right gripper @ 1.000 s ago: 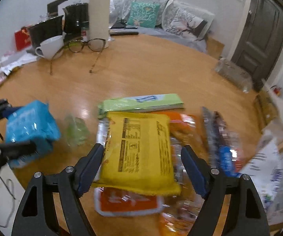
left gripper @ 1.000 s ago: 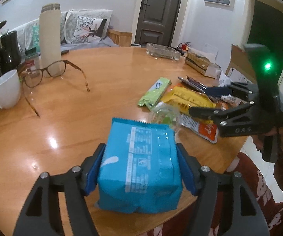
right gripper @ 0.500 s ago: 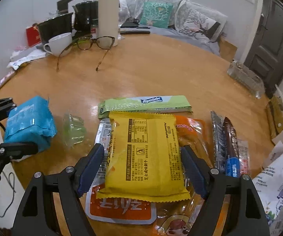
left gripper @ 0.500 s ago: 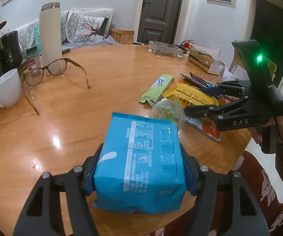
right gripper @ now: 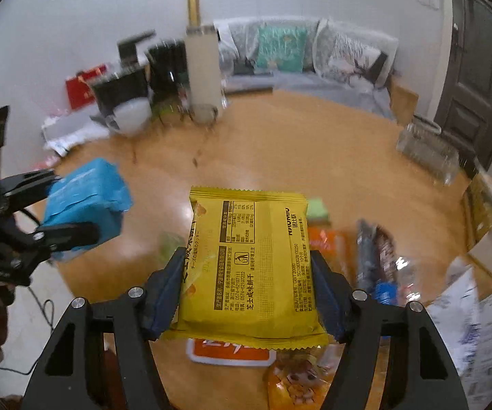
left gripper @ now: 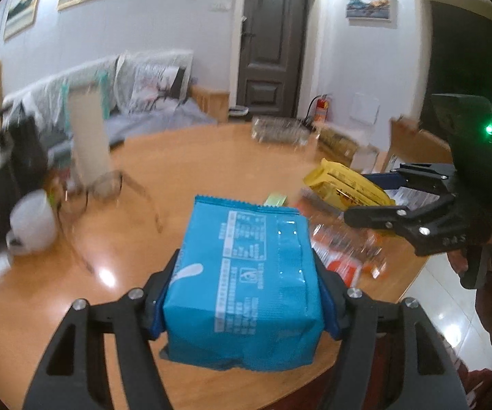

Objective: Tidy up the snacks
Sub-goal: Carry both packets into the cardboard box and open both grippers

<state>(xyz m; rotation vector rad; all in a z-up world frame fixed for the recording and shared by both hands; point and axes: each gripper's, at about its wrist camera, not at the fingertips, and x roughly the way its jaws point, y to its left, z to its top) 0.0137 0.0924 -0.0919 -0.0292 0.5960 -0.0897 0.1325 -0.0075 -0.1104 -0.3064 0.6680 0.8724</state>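
My left gripper (left gripper: 246, 263) is shut on a blue snack packet (left gripper: 242, 300), its pads pressing both sides, and holds it above the round wooden table (left gripper: 194, 157). In the right wrist view that blue packet (right gripper: 85, 201) hangs at the left. My right gripper (right gripper: 247, 254) has its jaws closing, with the pads pressing on a yellow biscuit packet (right gripper: 252, 290) held clear of the table. Below it lie an orange packet (right gripper: 228, 352), a green bar (right gripper: 316, 208), dark wrapped bars (right gripper: 375, 249) and a small green jelly cup (right gripper: 170, 244).
At the table's far left stand a white mug (left gripper: 34, 222), a pair of glasses (left gripper: 109, 184), a tall beige flask (left gripper: 88, 133) and black kettles (right gripper: 163, 68). A glass ashtray (left gripper: 276, 130) sits at the far edge. A person's hand (left gripper: 468, 256) holds the right gripper.
Both grippers have risen, lifting the blue and the yellow packet off the table. The right jaws have narrowed onto the yellow packet. The background is blurred by the motion.
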